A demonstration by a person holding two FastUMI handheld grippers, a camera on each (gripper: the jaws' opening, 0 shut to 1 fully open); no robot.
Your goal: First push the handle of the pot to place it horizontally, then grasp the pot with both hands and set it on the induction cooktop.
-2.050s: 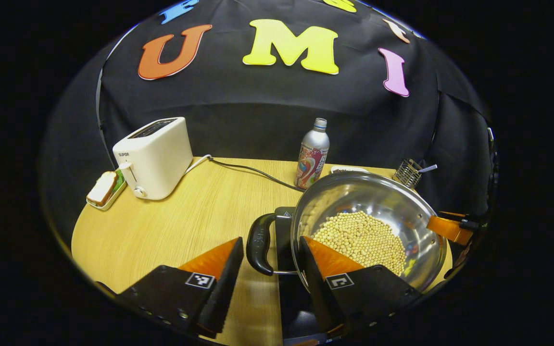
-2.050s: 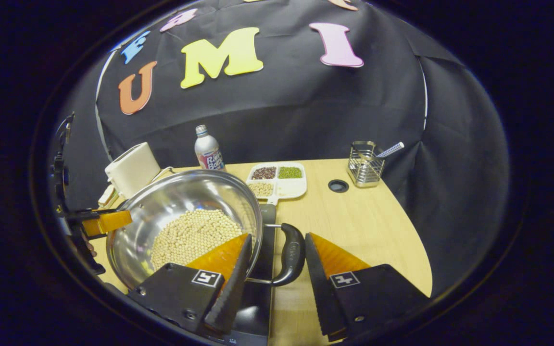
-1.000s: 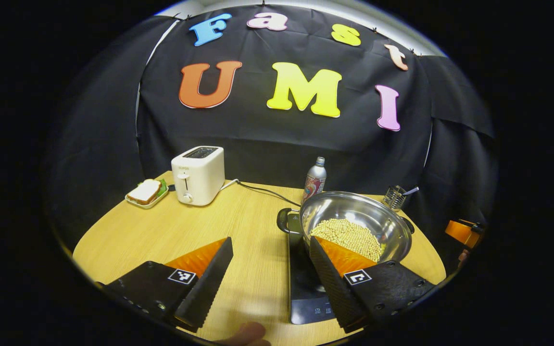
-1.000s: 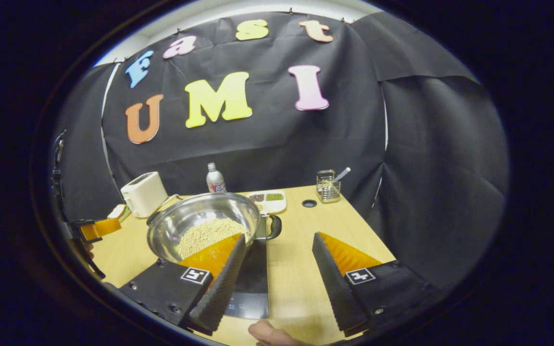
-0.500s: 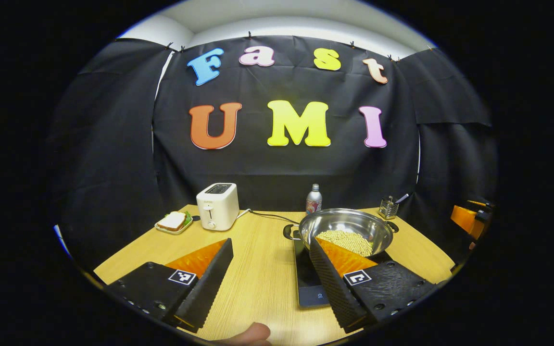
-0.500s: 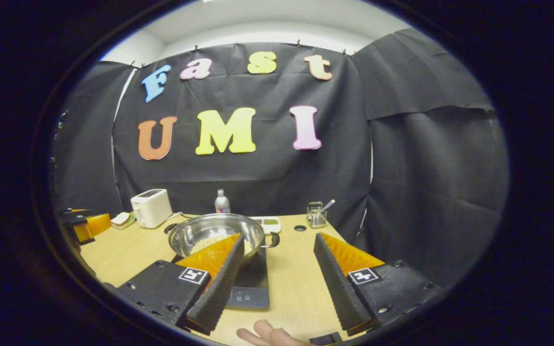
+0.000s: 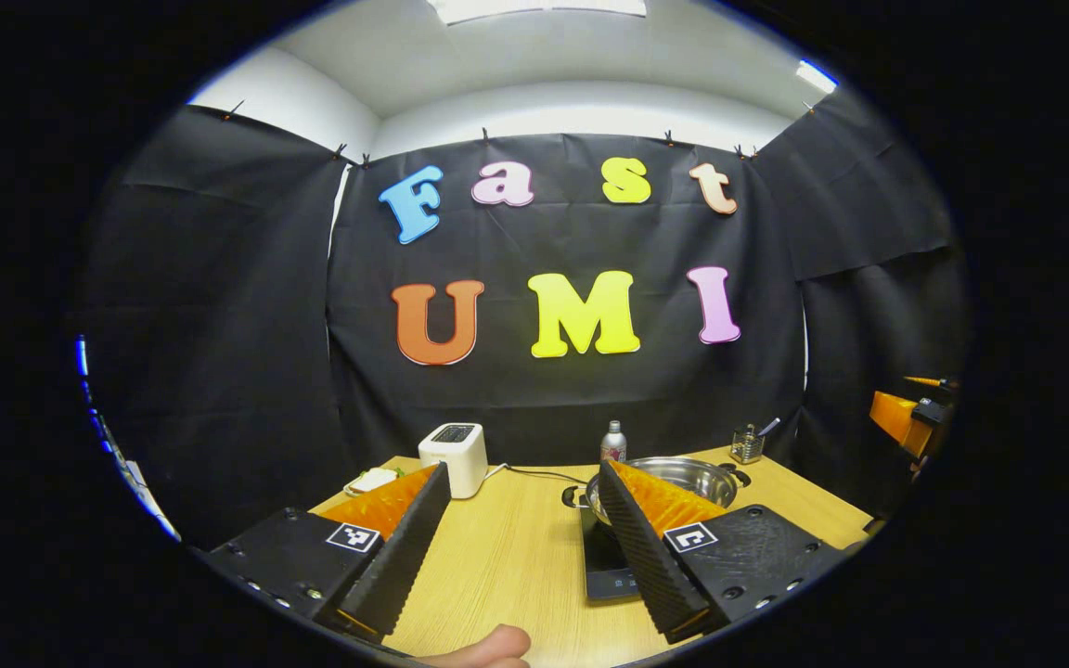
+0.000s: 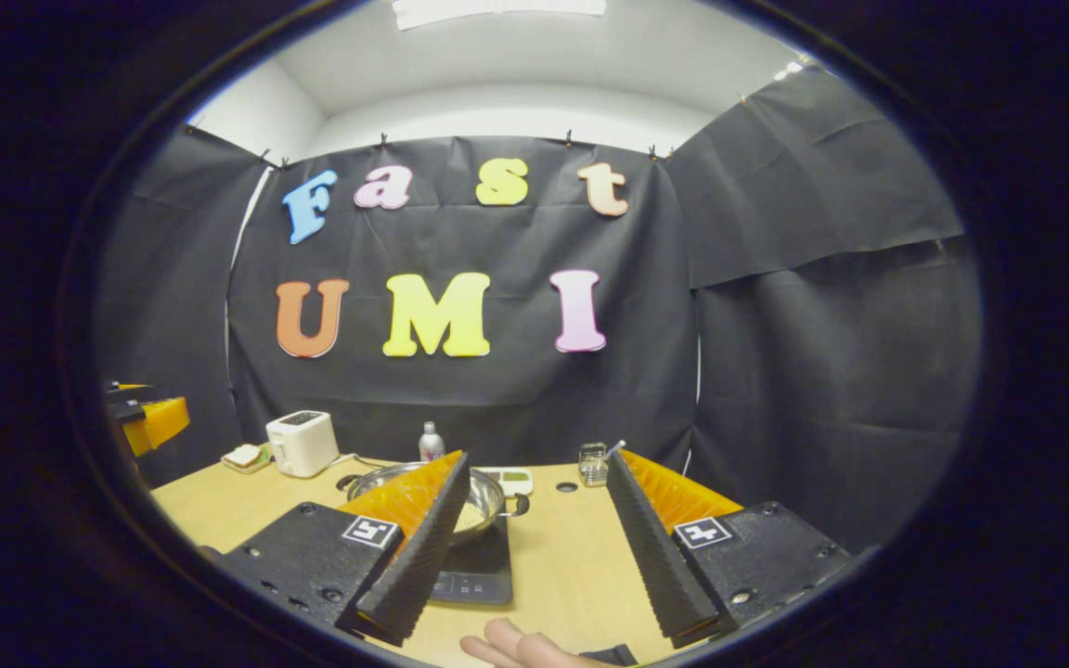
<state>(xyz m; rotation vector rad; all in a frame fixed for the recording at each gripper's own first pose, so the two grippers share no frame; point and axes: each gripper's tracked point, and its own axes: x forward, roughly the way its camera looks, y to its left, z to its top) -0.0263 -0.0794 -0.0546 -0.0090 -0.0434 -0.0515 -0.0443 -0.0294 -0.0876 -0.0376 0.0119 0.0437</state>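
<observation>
The pot [image 8: 488, 496], a shallow steel vessel with black side handles, sits upright on the cooktop [image 8: 474, 571], a flat black slab with its control strip at the near edge. Pale beans lie in the pot.

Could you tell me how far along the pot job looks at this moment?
Done, it seems: the pot sits on the induction cooktop, its side handles pointing left and right. In hand: nothing. The left gripper and right gripper are both open and hang clear of the pot over the table's near edge. Left: nothing that I can see.
</observation>
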